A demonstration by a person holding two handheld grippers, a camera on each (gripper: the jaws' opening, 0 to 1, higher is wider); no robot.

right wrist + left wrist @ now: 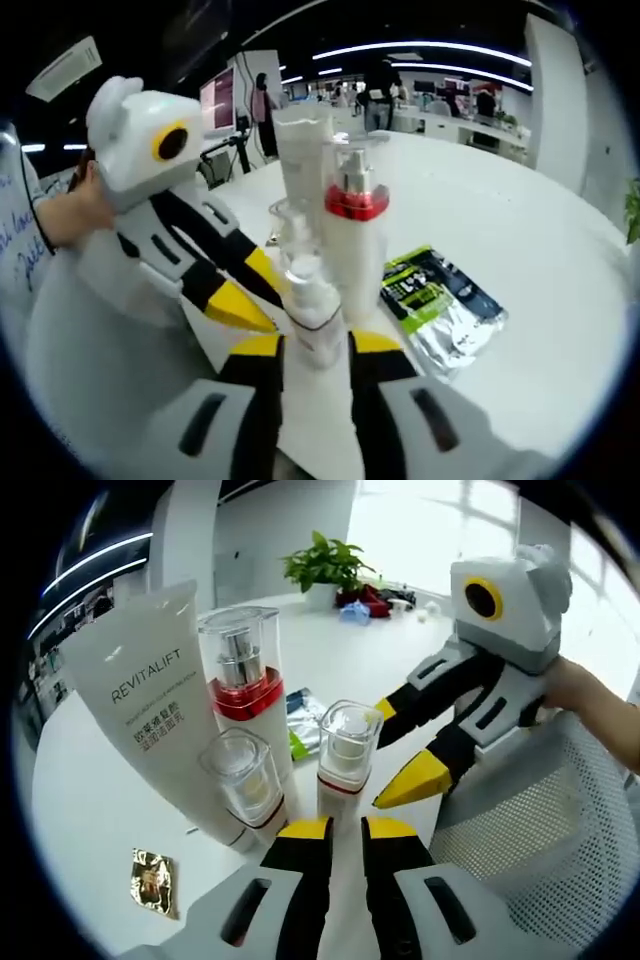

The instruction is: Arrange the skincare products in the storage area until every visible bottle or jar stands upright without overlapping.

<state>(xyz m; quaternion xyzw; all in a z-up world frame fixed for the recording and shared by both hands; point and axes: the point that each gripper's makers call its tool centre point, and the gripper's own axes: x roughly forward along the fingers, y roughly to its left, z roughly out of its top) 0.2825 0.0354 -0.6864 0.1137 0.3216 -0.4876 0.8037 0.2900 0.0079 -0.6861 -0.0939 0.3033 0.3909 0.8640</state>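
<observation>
On the white table (90, 810) a white REVITALIFT tube (150, 690) stands on its cap. Beside it stand a tall clear bottle with a red band (240, 680) and a short clear-capped bottle (240, 780). A small pump bottle (348, 750) stands upright just beyond my left gripper (347, 830), whose jaws are nearly together with nothing between them. My right gripper (397, 745) reaches in from the right, its tips at this bottle. In the right gripper view the small pump bottle (315, 310) sits between the jaws of my right gripper (315, 350), which press its sides. The left gripper (250, 285) is close on its left.
A green and silver sachet (440, 295) lies flat right of the bottles. A gold sachet (155, 880) lies near the table's front. A grey mesh chair (540, 830) is at the right, a potted plant (325, 565) far back. A person's hand (590, 700) holds the right gripper.
</observation>
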